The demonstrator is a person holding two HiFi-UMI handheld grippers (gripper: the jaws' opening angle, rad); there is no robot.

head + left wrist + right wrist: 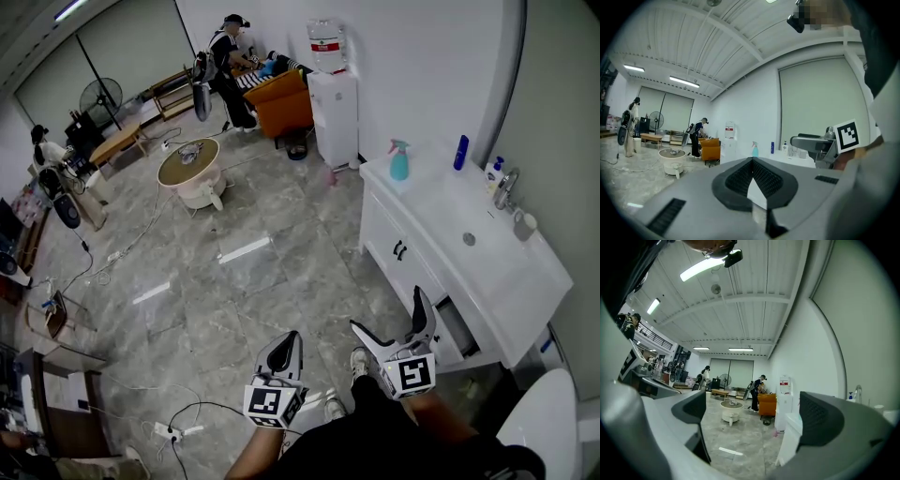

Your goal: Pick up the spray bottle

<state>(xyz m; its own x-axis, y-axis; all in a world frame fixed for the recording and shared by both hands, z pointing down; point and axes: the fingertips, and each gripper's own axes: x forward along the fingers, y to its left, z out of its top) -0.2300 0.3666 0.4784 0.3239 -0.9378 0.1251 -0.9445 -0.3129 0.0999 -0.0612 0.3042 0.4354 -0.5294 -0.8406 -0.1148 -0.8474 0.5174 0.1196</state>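
spray bottle: the teal spray bottle (pixel 399 161) is standing upright near the far left corner of the white vanity counter (pixel 441 202), and nothing is touching it.
around it: a dark blue bottle (pixel 460 152) is standing further along the back edge, well apart from it; the faucet (pixel 506 187) and other small bottles are sitting further right, by the wall.
right gripper: i am holding the right gripper (pixel 394 319) with its jaws spread wide and only floor showing between them. it is hanging beside the near end of the counter, well short of the bottle.
left gripper: i am keeping the left gripper (pixel 284 352) pressed together with nothing between the pads. it is sitting low by my legs. in its own view the bottle is showing small and far off beyond the jaw tips.
done so far: as i am judging it, nothing of the pick is done; the bottle is sitting untouched.
left to do: i am reckoning the whole approach is ahead: walking up along the counter, bringing the open right jaws around the bottle's body, closing and lifting.
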